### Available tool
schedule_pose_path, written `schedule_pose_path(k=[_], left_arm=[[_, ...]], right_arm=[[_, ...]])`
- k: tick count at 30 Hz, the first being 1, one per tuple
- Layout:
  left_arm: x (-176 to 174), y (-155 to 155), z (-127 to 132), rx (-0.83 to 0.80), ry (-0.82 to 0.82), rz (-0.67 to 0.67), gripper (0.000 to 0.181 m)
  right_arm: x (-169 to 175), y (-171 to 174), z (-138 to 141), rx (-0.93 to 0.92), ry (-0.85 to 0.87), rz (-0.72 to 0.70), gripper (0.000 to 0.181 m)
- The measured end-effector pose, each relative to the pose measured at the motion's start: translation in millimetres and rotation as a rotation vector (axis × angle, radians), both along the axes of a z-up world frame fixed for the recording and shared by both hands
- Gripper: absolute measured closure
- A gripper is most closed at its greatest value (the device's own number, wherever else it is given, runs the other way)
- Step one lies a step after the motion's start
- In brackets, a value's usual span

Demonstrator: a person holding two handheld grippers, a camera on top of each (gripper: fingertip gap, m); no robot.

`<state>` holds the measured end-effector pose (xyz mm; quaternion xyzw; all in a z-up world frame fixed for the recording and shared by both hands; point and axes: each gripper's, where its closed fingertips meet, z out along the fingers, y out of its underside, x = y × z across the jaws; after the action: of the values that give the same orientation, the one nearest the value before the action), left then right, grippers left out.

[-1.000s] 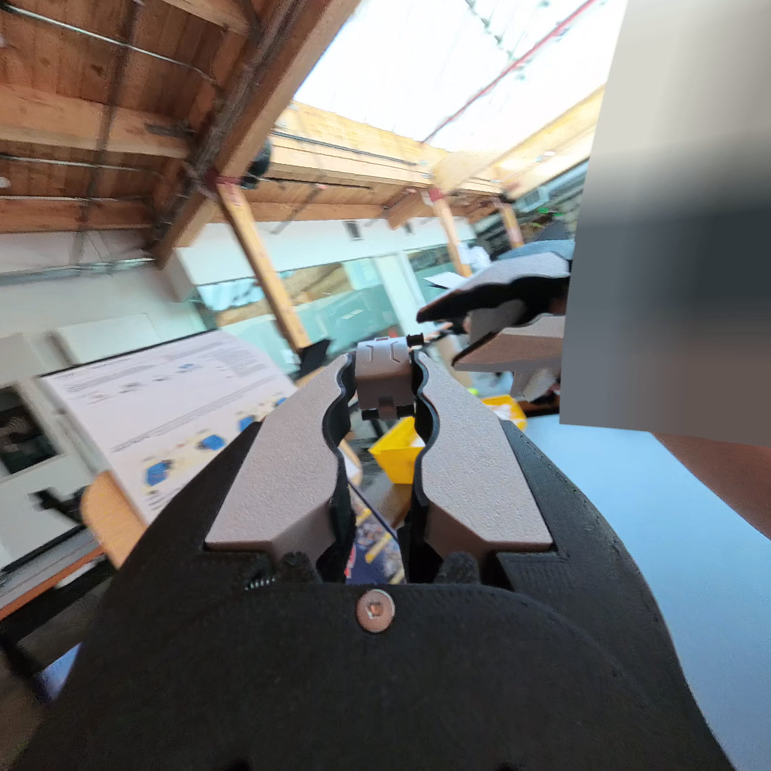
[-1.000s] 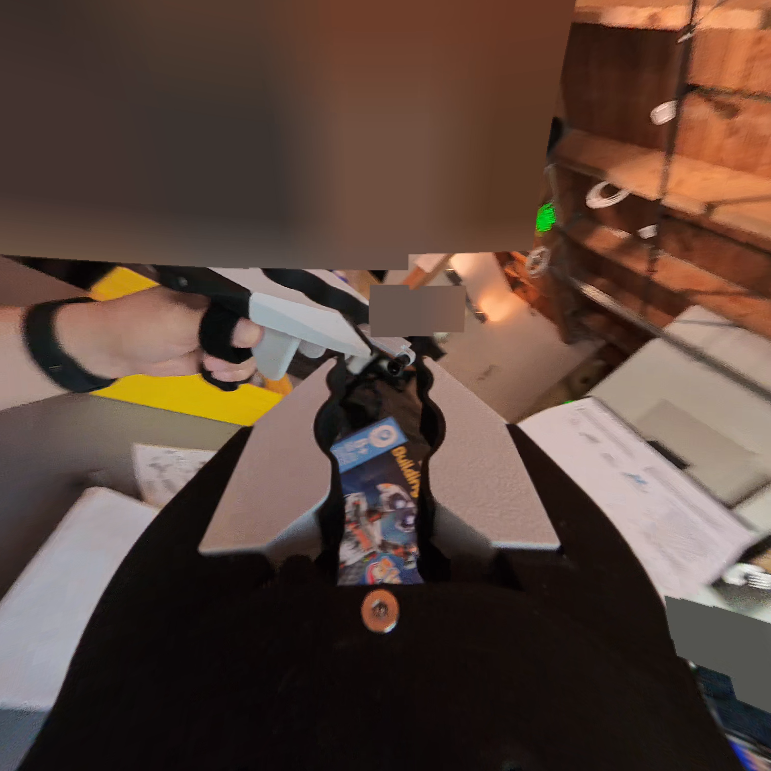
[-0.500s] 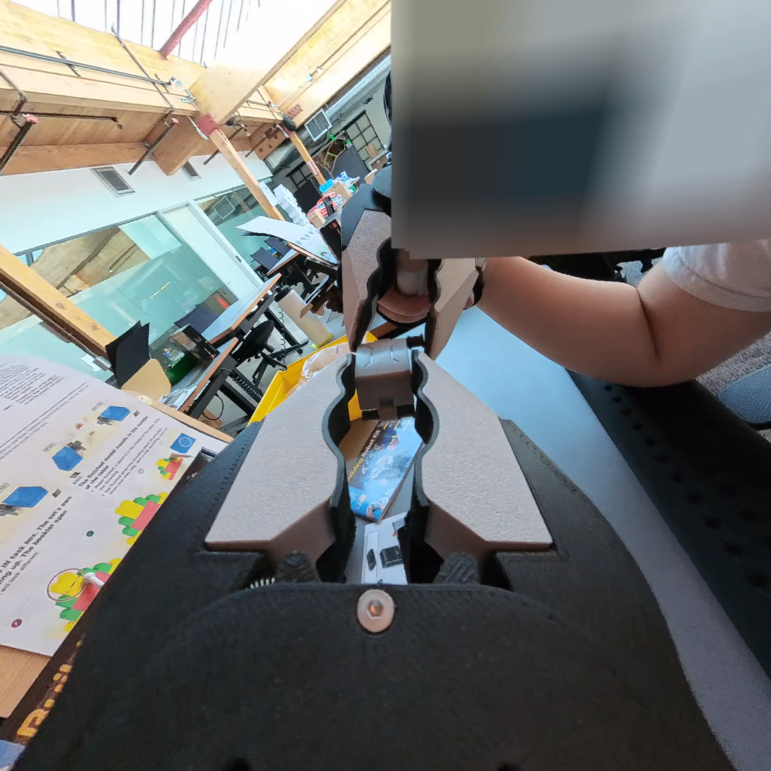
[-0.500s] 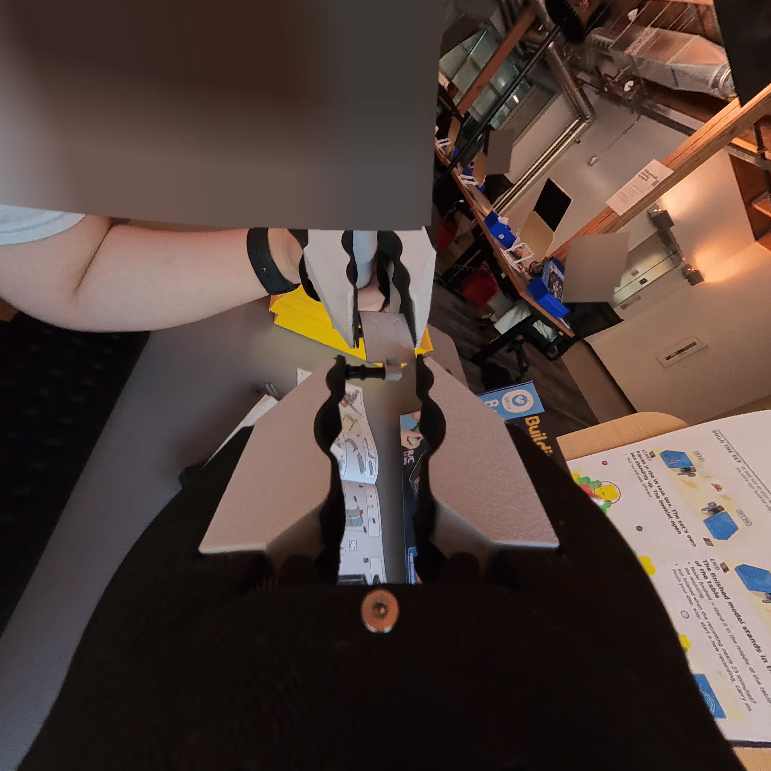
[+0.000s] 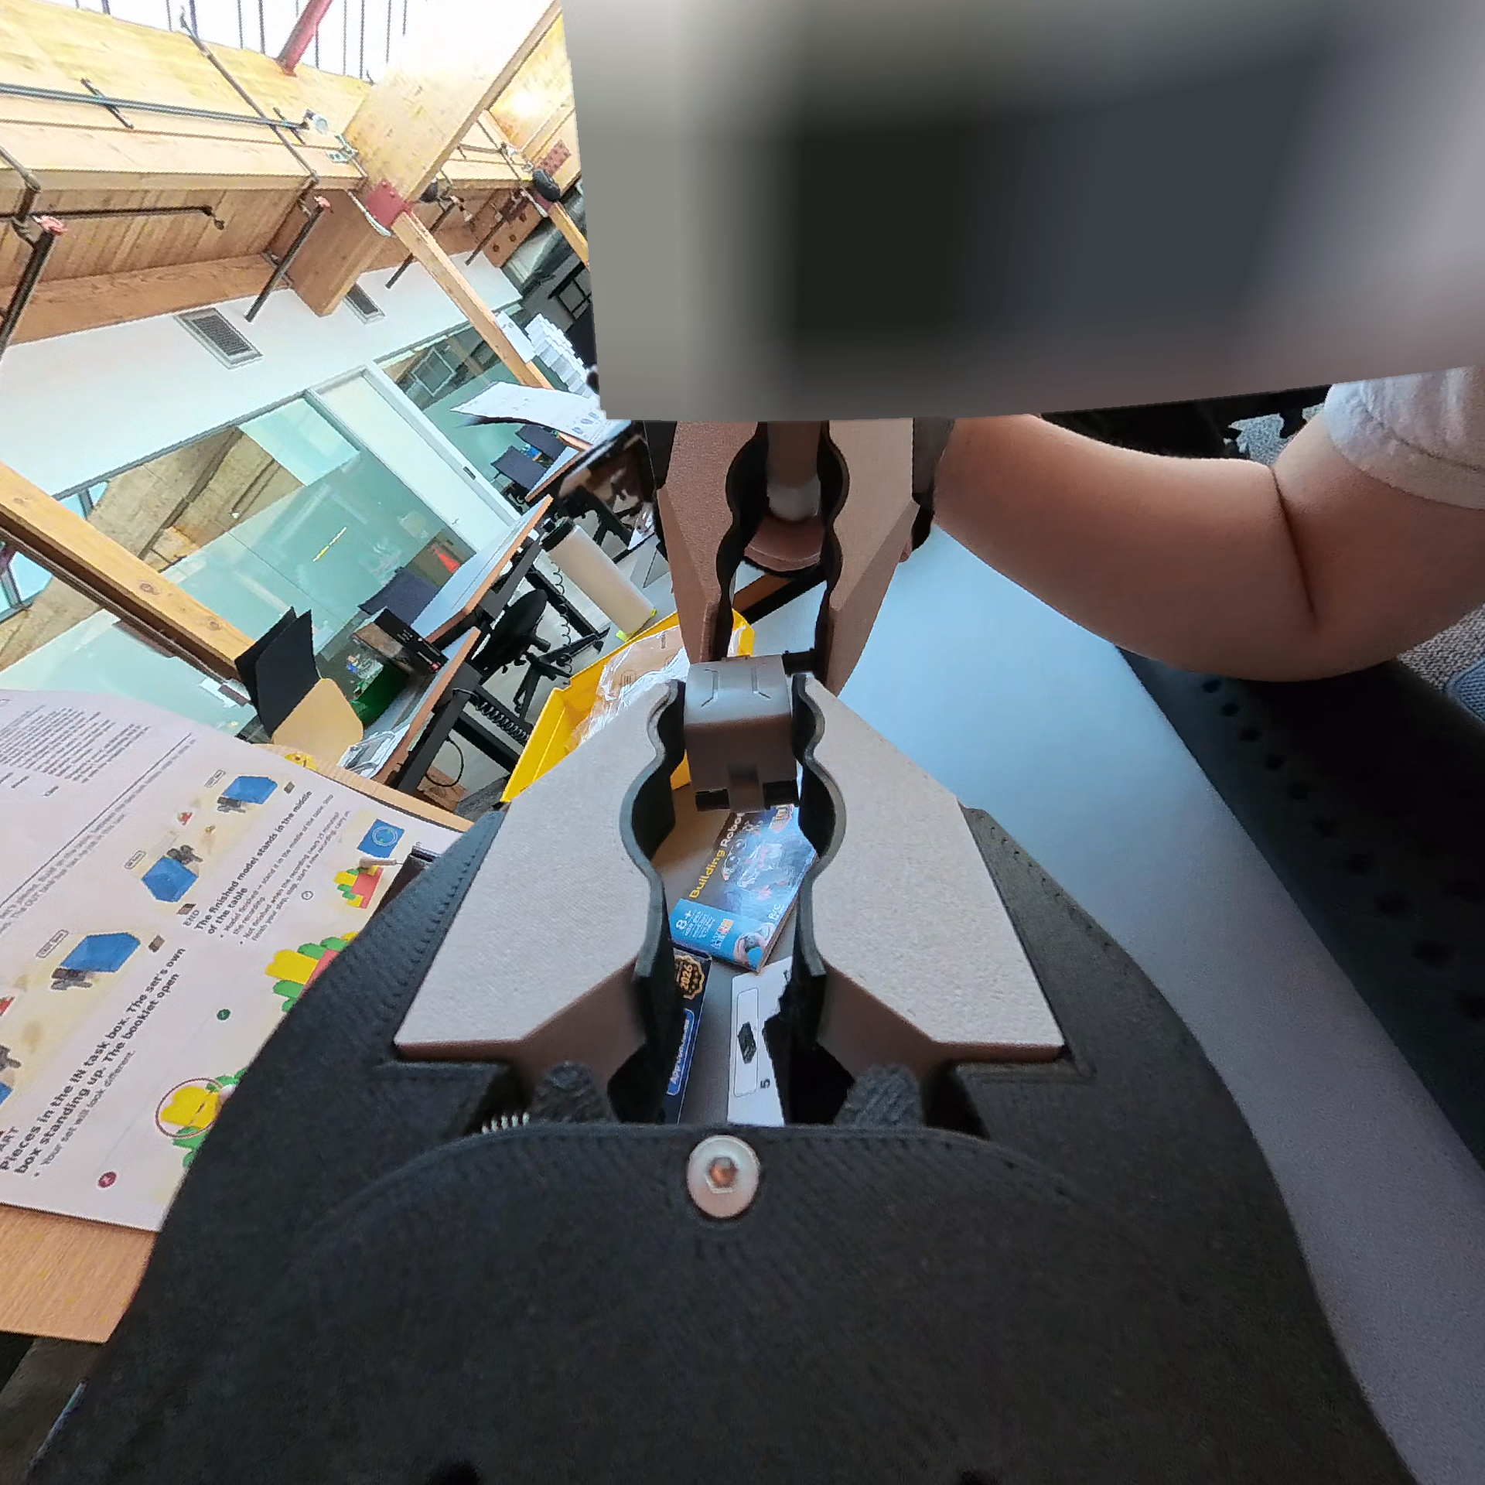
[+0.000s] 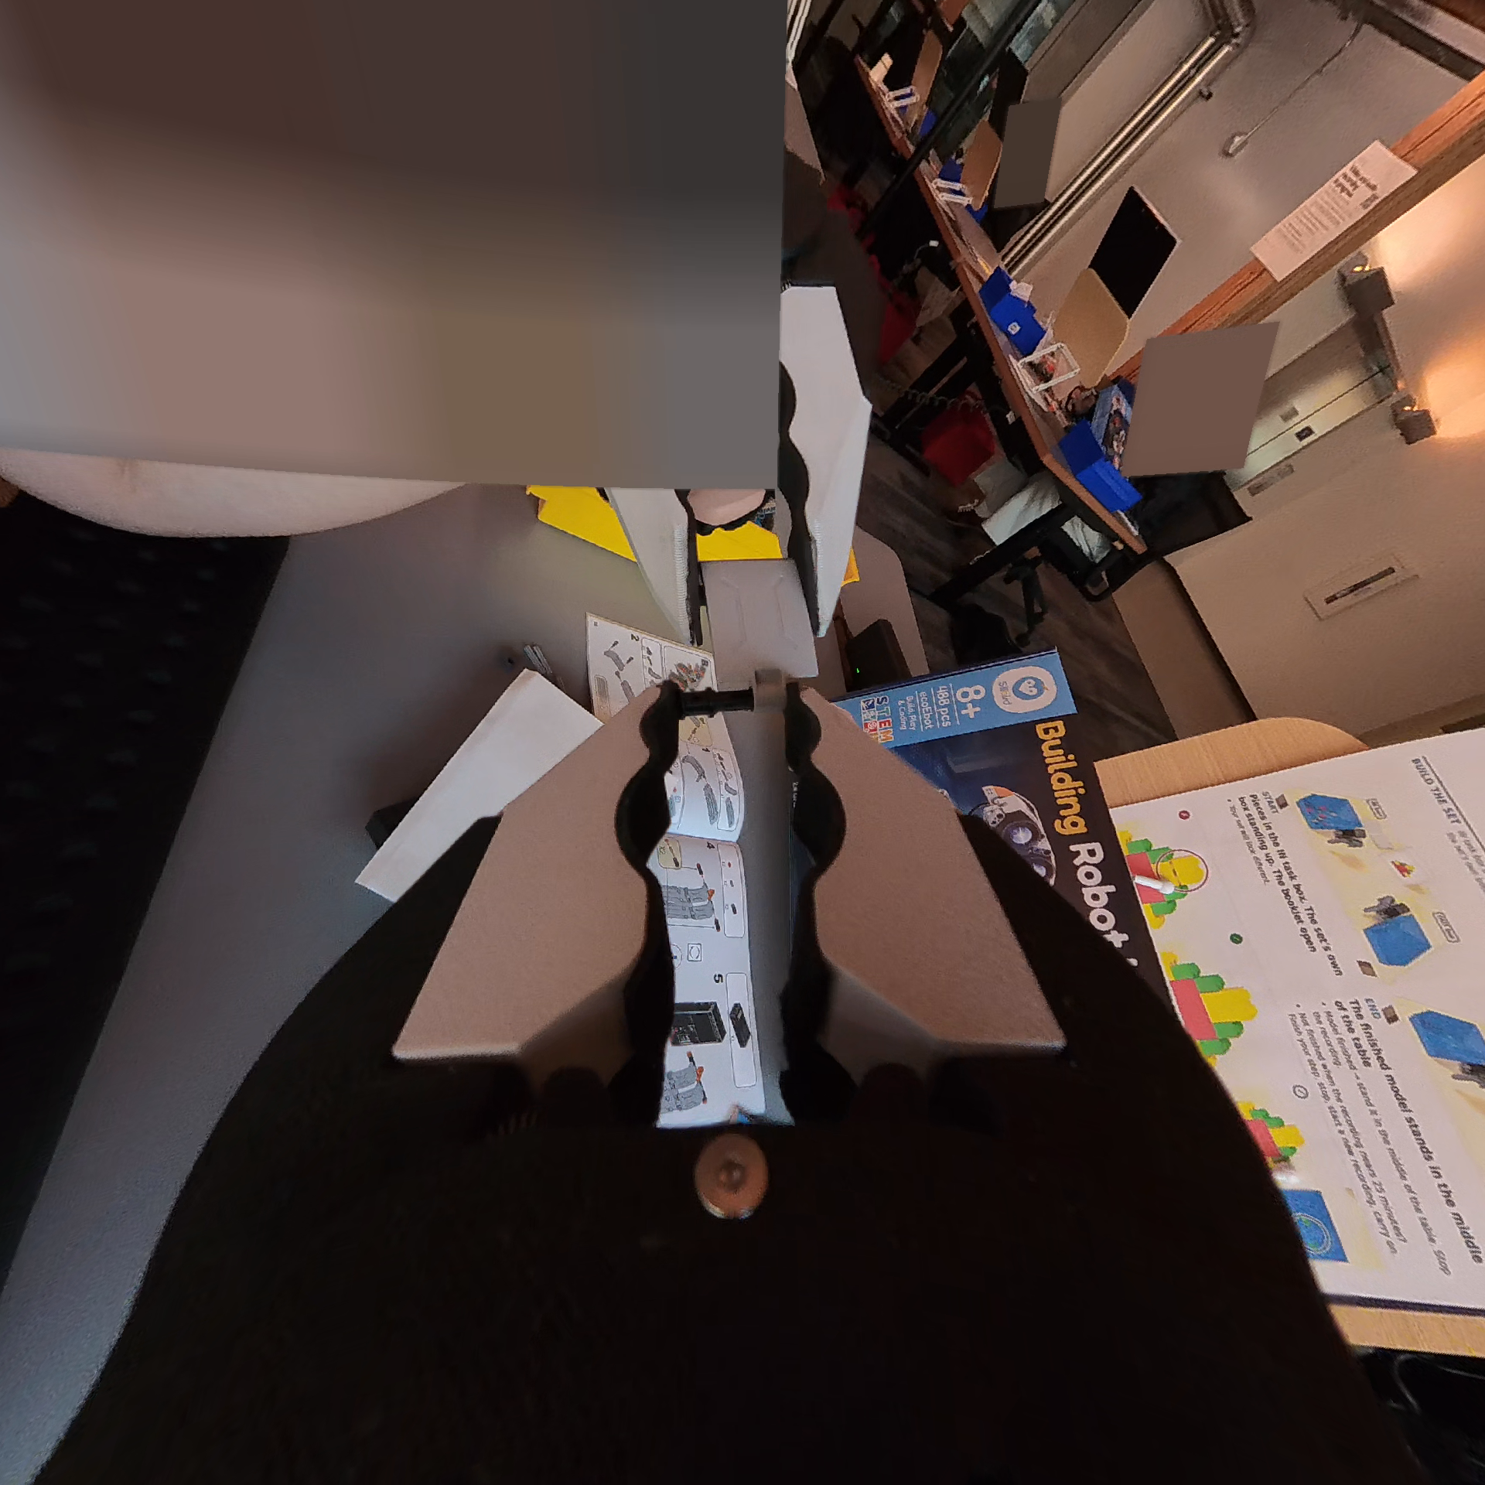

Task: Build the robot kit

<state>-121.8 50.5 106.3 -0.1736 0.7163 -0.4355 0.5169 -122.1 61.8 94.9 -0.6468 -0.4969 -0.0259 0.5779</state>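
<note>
A grey block (image 5: 741, 727) is clamped at the left gripper's (image 5: 738, 707) tips, above the table (image 5: 1004, 771). The right gripper (image 6: 727, 699), tip to tip with it, pinches a black pin (image 6: 715, 701) touching the block. Below lie a blue box (image 6: 988, 771) and a booklet (image 6: 707, 924).

A: The left tongs (image 5: 739, 723) have matt, grainy tan plastic fingers (image 5: 554, 908) set in a black body with a ribbed, printed-looking texture, and a bare metal screw (image 5: 722, 1176) at the middle.

B: They pinch a grey block (image 5: 735, 727), smooth moulded plastic with a dull sheen. The right tongs (image 6: 727, 697) look the same make; between their tips sits a black pin (image 6: 713, 699), plastic by its look.

A: The surface (image 5: 1004, 747) is pale grey, smooth and matt. On it lies a glossy printed cardboard box (image 6: 996, 763) and a thin paper booklet (image 6: 707, 908).

B: The instruction sheet (image 6: 1318, 924) is paper on a wood-grain board (image 6: 1205, 751).
</note>
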Motion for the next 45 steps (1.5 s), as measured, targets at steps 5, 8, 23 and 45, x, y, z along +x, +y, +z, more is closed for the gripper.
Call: schedule_pose_path(k=[5, 8, 23, 45], left_arm=[[-0.9, -2.0, 1.2, 0.003, -0.012, -0.002, 0.157], [-1.6, -0.5, 0.6, 0.006, -0.009, 0.006, 0.157], [-6.5, 8.6, 4.6, 0.069, -0.05, 0.064, 0.157], [-7.8, 1.4, 6.5, 0.071, -0.052, 0.046, 0.157]], right_arm=[[0.2, -0.7, 0.9, 0.026, -0.017, 0.022, 0.157], [-0.1, 1.9, 0.2, 0.038, -0.014, 0.033, 0.159], [1.7, 4.4, -0.3, 0.061, -0.009, 0.025, 0.155], [-1.4, -2.8, 10.1, 0.11, -0.048, -0.005, 0.16]])
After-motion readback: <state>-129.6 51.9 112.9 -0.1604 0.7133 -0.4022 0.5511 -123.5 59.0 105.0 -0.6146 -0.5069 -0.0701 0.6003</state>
